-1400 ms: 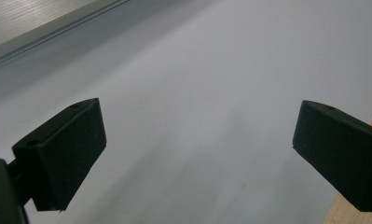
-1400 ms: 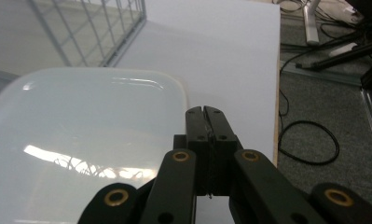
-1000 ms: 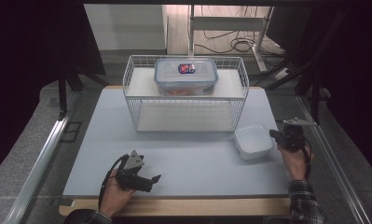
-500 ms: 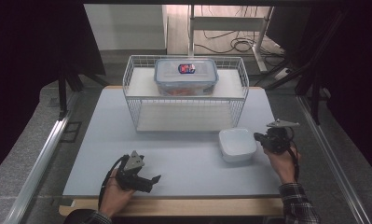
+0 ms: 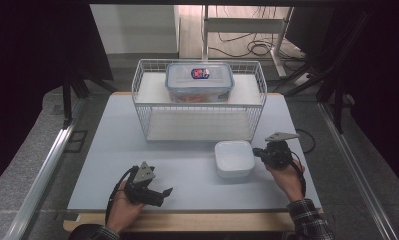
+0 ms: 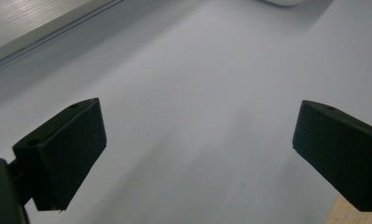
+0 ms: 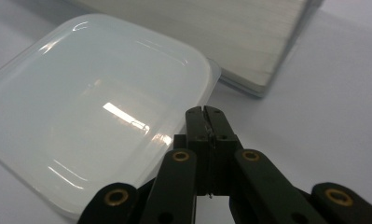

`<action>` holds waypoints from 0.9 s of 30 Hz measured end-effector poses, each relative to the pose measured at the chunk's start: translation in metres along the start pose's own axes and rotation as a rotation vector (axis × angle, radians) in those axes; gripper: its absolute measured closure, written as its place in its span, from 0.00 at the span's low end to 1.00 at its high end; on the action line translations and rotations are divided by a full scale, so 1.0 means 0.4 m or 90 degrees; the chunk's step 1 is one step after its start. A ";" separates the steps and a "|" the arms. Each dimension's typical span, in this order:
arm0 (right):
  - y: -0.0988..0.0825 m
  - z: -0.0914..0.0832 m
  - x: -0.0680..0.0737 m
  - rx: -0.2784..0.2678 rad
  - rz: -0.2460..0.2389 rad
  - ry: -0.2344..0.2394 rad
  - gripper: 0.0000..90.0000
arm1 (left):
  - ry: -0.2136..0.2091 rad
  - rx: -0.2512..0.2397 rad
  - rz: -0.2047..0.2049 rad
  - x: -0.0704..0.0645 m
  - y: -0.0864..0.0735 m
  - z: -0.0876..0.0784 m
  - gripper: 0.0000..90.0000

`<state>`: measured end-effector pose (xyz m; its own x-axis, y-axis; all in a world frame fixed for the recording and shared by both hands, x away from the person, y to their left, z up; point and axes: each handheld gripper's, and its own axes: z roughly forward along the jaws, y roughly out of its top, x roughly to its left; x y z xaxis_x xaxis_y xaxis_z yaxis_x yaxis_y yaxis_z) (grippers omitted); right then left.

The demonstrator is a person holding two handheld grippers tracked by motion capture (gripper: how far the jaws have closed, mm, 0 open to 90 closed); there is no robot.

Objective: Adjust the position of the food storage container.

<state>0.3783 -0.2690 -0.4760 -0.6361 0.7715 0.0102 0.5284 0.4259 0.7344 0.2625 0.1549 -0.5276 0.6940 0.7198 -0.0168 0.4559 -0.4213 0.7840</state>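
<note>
Where closed hand-held gripper (image 7: 205, 112) meets white container (image 7: 90, 107), rim hidden

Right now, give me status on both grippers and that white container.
Right gripper shut, fingers against white container edge. Left gripper open, nothing between. Wire rack just beyond container.

Lab: blackout curtains (image 5: 47, 45), floor cables (image 5: 247, 47)

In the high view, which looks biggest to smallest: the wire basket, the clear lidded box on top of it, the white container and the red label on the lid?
1. wire basket
2. clear lidded box
3. white container; it lies nearer the camera than the box, so the gap between these two is unsure.
4. red label, by far the smallest.
</note>
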 end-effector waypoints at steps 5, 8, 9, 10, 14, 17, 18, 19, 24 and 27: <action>0.010 0.013 0.043 0.003 -0.008 0.031 0.99 | -0.001 0.000 0.002 -0.001 0.000 0.000 0.03; 0.014 0.018 0.069 0.006 -0.017 0.048 0.99 | -0.001 0.001 0.002 -0.001 0.000 0.000 0.03; 0.016 0.020 0.078 0.006 -0.020 0.053 0.99 | -0.001 0.001 0.003 -0.001 0.000 0.000 0.03; 0.017 0.022 0.086 0.006 -0.024 0.058 0.99 | -0.002 0.002 0.005 -0.001 0.000 0.000 0.03; 0.023 0.029 0.119 0.006 -0.031 0.078 0.99 | -0.001 0.003 0.008 -0.002 0.000 -0.001 0.03; 0.026 0.035 0.140 0.004 -0.041 0.090 0.99 | -0.001 0.002 0.009 -0.003 0.001 -0.001 0.03; 0.027 0.036 0.147 0.004 -0.042 0.092 0.99 | -0.002 0.003 0.008 -0.003 0.001 0.000 0.03; 0.029 0.038 0.154 0.003 -0.045 0.097 0.99 | -0.002 0.003 0.008 -0.003 0.001 0.000 0.03; 0.035 0.049 0.179 -0.003 -0.057 0.104 0.98 | -0.003 0.004 0.010 -0.005 0.001 0.001 0.03; 0.039 0.058 0.187 -0.008 -0.051 0.108 0.98 | -0.004 0.006 0.012 -0.006 0.001 0.003 0.03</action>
<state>0.3520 -0.1938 -0.4797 -0.7623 0.6441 0.0643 0.4657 0.4768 0.7455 0.2617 0.1524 -0.5278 0.7056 0.7086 -0.0059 0.4483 -0.4399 0.7782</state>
